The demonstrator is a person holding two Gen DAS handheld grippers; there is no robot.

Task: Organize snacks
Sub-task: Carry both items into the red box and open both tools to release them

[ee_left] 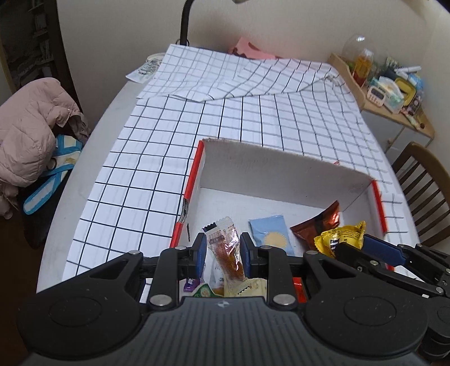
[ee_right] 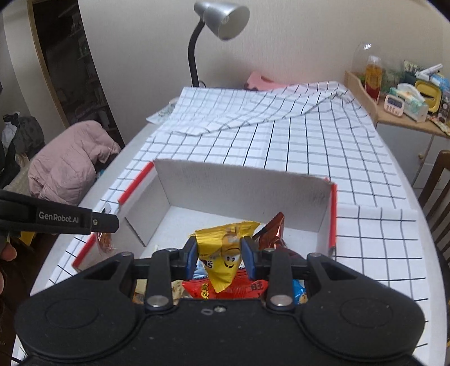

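A white cardboard box with red edges [ee_left: 281, 166] [ee_right: 242, 180] sits on the checked tablecloth. My left gripper [ee_left: 222, 253] is shut on a clear snack packet with orange-brown contents [ee_left: 226, 253], held over the box's near end. My right gripper [ee_right: 219, 253] is shut on a yellow candy packet with a smiling face [ee_right: 225, 253], also over the box; it shows in the left wrist view [ee_left: 341, 235]. In the box lie a light blue packet [ee_left: 271, 235] and a brown foil packet [ee_left: 320, 222] [ee_right: 274, 228]. More snacks, including a red packet [ee_right: 239, 290], lie below the grippers.
The checked cloth [ee_left: 253, 112] is folded over at the far end. A desk lamp [ee_right: 219, 19] stands at the back. A cluttered wooden shelf [ee_left: 393, 81] is at the right, a wooden chair [ee_left: 422, 191] beside the table, a pink jacket [ee_left: 25, 140] at the left.
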